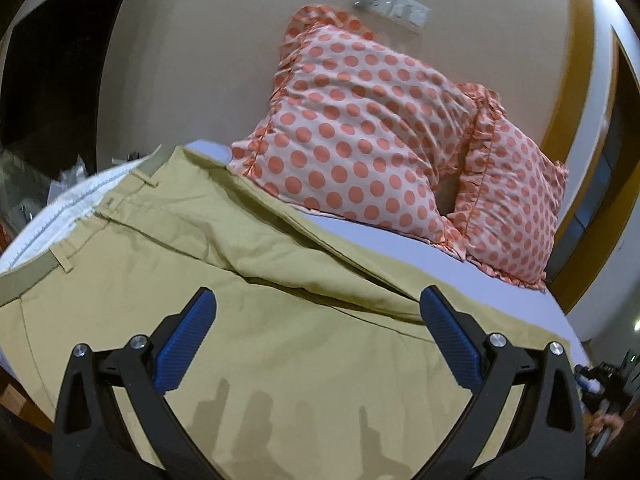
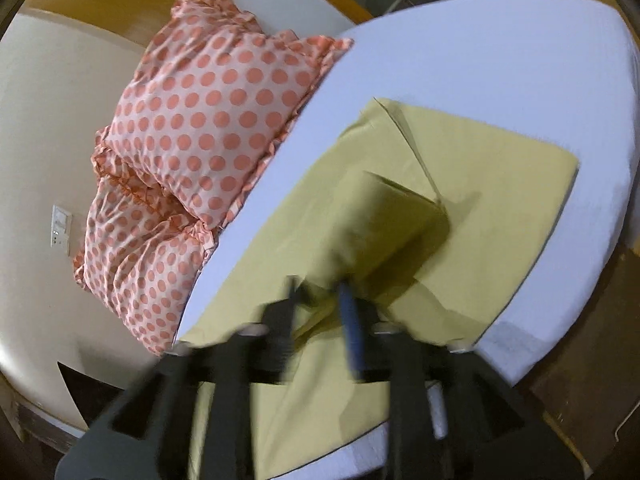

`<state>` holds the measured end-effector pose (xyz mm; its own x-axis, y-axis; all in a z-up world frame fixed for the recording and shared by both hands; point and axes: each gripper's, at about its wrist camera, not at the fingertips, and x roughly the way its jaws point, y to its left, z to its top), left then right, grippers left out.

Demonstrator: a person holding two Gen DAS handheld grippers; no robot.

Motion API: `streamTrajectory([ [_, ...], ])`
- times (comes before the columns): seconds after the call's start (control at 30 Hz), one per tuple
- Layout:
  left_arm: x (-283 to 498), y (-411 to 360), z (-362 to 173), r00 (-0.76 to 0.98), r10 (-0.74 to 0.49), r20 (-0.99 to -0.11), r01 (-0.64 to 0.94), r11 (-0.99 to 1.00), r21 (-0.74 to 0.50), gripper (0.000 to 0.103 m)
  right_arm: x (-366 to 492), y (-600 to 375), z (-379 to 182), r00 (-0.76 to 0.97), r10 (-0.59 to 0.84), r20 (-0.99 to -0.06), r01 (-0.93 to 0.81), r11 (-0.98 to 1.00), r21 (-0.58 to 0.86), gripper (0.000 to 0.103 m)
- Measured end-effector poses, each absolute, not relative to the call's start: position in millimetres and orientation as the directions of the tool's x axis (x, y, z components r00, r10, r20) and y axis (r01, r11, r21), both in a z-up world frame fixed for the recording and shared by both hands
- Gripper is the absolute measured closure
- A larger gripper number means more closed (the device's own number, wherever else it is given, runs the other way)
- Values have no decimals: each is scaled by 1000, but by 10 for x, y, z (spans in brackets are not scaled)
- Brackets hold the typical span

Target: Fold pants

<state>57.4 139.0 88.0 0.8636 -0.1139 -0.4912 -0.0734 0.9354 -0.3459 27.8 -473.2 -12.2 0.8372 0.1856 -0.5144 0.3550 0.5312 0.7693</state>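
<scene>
Khaki pants (image 1: 248,264) lie spread on a bed with a pale lilac sheet (image 1: 460,268). The waistband with white lining (image 1: 72,208) is at the left in the left wrist view. My left gripper (image 1: 318,308) is open and empty, hovering just above the seat of the pants. In the right wrist view the pants (image 2: 500,184) lie along the bed. My right gripper (image 2: 320,292) is shut on a raised fold of the pant leg (image 2: 384,216), lifted off the layer below. The right gripper is motion-blurred.
Two pink pillows with orange dots (image 1: 360,132) lean against the beige wall at the bed's head; they also show in the right wrist view (image 2: 212,120). A wall switch plate (image 1: 390,6) is above them. Bare sheet (image 2: 500,52) lies beyond the pants. Wooden bed frame (image 2: 580,356) edges the mattress.
</scene>
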Motion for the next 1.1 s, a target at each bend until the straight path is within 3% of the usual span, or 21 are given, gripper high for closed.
streamTrajectory([
  [0.03,599,1434,877,862,-127,-490,-72,928,-366,2,283,-4727,-145,832,184,-523,365,527,767,52],
  [0.1,703,1534,870,857,-153,-492,-80,904,-419,2,239,-4739,-229,822,180,-540,384,524,760,54],
  [0.17,857,1627,857,846,-163,-508,-105,883,-458,2,256,-4747,-265,823,161,-545,392,534,749,74],
  [0.2,963,1666,851,836,-164,-523,-122,875,-469,2,267,-4761,-274,832,160,-531,378,536,755,101],
  [0.37,1594,1740,840,784,-157,-600,-174,873,-456,5,159,-4876,-114,907,134,-400,270,543,795,102],
  [0.6,2519,1820,544,663,-104,-741,-301,869,-392,19,213,-4959,-112,916,139,-376,250,535,807,102],
  [0.63,2645,1841,461,636,-98,-766,-326,865,-381,25,224,-4969,-123,916,139,-376,250,534,807,102],
  [0.7,2813,1902,318,597,-97,-796,-359,855,-374,53,248,-4982,-128,917,137,-374,252,530,810,102],
  [0.73,2861,1954,243,590,-120,-798,-363,844,-395,86,264,-4990,-121,919,137,-370,248,528,812,102],
  [0.77,2859,1996,212,594,-148,-791,-363,828,-428,96,280,-4993,-98,922,135,-362,242,529,813,102],
  [0.87,2486,2034,365,664,-156,-731,-329,817,-473,97,265,-5013,20,934,116,-339,227,542,809,102],
  [1.03,1117,1929,853,790,-121,-601,-208,869,-450,93,-28,-5116,245,950,30,-310,238,573,785,102],
  [1.1,611,1908,835,796,-108,-596,-210,874,-438,90,-135,-5163,215,944,4,-331,269,572,775,101],
])
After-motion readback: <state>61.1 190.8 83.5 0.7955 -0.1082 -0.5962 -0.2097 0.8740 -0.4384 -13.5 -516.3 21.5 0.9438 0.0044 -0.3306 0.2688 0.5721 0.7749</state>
